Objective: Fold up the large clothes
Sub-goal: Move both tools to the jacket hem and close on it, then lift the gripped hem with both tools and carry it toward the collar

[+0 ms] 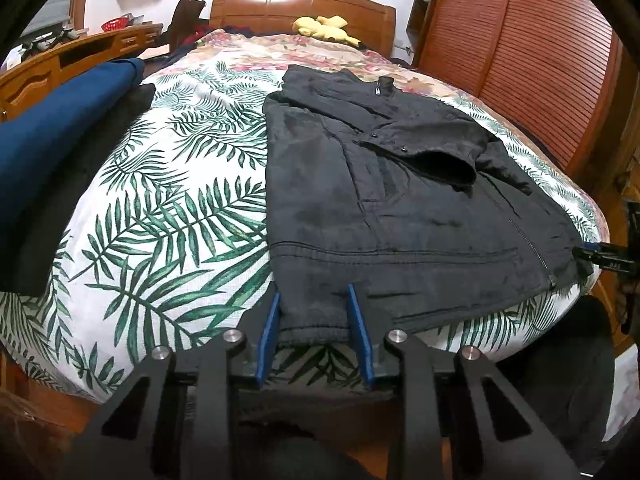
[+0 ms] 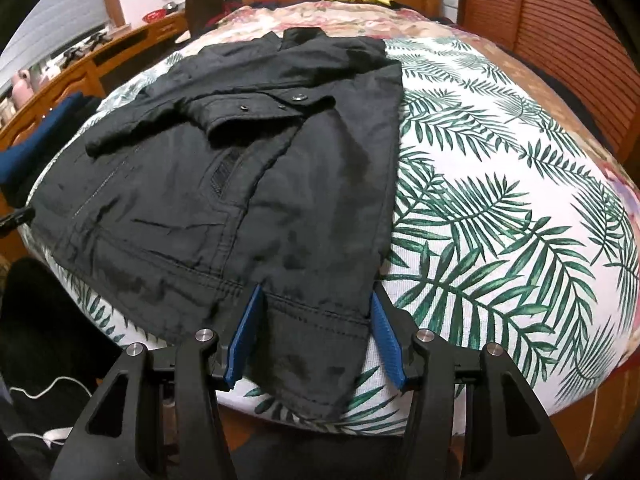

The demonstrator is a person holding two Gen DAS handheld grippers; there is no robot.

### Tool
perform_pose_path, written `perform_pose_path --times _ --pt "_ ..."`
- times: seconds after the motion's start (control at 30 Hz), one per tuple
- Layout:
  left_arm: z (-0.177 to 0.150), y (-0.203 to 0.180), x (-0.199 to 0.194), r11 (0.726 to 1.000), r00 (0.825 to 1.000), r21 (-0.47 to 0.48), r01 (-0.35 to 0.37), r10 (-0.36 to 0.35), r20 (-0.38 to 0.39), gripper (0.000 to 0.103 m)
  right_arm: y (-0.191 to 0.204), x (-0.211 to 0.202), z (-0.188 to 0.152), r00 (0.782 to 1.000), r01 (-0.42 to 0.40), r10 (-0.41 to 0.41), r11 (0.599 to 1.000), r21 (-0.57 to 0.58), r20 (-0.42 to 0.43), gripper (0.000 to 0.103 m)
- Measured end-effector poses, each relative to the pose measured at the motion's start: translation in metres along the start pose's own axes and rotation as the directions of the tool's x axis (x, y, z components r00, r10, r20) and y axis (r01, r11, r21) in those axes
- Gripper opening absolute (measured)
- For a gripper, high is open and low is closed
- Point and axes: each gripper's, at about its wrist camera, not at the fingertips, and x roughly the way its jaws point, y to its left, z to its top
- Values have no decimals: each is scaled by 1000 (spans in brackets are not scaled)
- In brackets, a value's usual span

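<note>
A black jacket (image 1: 380, 200) lies front-up on the bed, collar toward the headboard, both sleeves folded in across its chest. It also shows in the right wrist view (image 2: 248, 176). My left gripper (image 1: 314, 300) is open, its blue fingers on either side of the jacket's near left hem corner. My right gripper (image 2: 316, 304) is open, its blue fingers on either side of the near right hem corner, which hangs over the bed's edge. The right gripper's tip also shows at the far right of the left wrist view (image 1: 600, 256).
The bed has a palm-leaf cover (image 1: 168, 216) and a wooden headboard (image 1: 304, 4) with a yellow plush toy (image 1: 324, 26). Folded blue clothing (image 1: 60, 140) lies at the bed's left side. A wooden desk (image 1: 80, 56) stands left; a slatted wardrobe (image 1: 520, 60) right.
</note>
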Motion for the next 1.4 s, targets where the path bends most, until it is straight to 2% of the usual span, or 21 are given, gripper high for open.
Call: perform_pose_path --times 0.07,0.13,0.2,0.33,0.43,0.57,0.67,0.73,0.8,0.9,1.03,1.17,1.4 --pt "0 0 -1 1000 1000 1 -4 4 3 24 2 -1 0 1000 6 -6 1000 -3 11 54" --pt "2 -1 0 1000 1000 -1 -29 29 5 18 5 -4 2 999 17 -17 1000 -7 31 49" --pt "3 -2 -1 999 999 1 -32 32 6 17 9 -8 6 998 21 -20 1000 -22 59 44" --pt "5 -1 -1 1000 1000 4 -30 30 5 16 12 -19 14 993 -41 43 999 -20 110 41" --pt "6 2 3 1000 1000 -2 -26 26 -11 16 16 -16 17 994 -33 37 999 -38 102 41" --pt "6 -2 3 999 999 25 -38 38 -10 16 12 0 11 999 -11 12 1000 -22 50 42" --pt "8 -6 -3 998 999 38 -54 54 11 5 6 1 11 998 -9 9 1000 -5 64 40" --pt "13 -8 -11 999 998 25 -47 46 38 3 5 0 16 997 1 0 1000 -18 71 27" --pt "20 -11 -21 998 996 17 -54 53 70 3 3 -7 24 995 -17 19 1000 -23 99 18" --pt "37 -17 -44 1000 991 6 -27 26 134 3 3 -28 42 986 -25 29 999 -28 165 13" --pt "67 -27 -67 1000 982 14 6 -9 190 3 14 -60 74 967 7 15 996 -85 255 12" --pt "93 -37 -79 1000 970 23 -1 -5 244 3 19 -87 102 946 15 21 994 -110 323 12" --pt "126 -58 -98 998 953 67 -3 -17 301 3 21 -108 128 925 4 44 992 -124 379 11"
